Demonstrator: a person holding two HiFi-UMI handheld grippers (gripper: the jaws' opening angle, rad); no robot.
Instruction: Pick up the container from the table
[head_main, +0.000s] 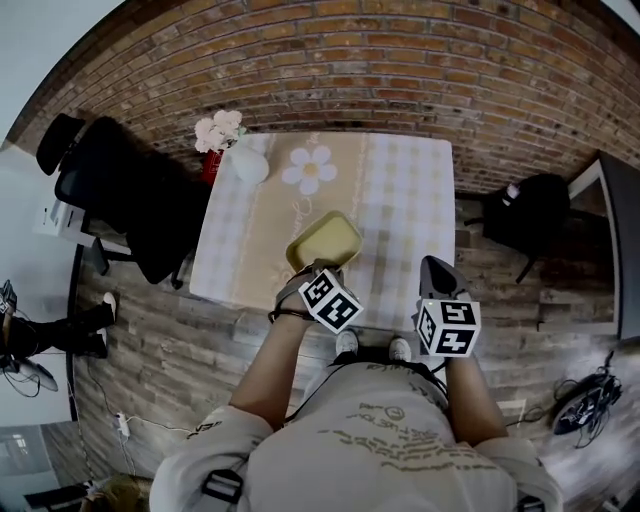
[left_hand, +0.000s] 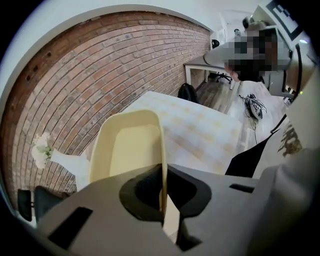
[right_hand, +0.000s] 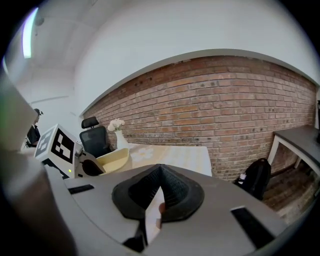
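A pale yellow rectangular container (head_main: 325, 240) is at the near edge of the checked table (head_main: 410, 200). My left gripper (head_main: 318, 268) is shut on its near rim. In the left gripper view the container's thin wall (left_hand: 127, 150) runs between the dark pads of the left gripper (left_hand: 164, 197). The right gripper view shows the container (right_hand: 114, 160) tilted, with the left gripper (right_hand: 90, 167) on it. Whether it is off the table I cannot tell. My right gripper (head_main: 437, 268) hovers at the table's near right edge, and its own view shows the right gripper (right_hand: 159, 192) shut and holding nothing.
A white vase (head_main: 250, 160) with pale flowers and a daisy-shaped mat (head_main: 310, 170) stand at the table's far side. A black office chair (head_main: 130, 190) is left of the table, a black backpack (head_main: 530, 215) and a desk (head_main: 610, 240) to the right. A brick wall lies behind.
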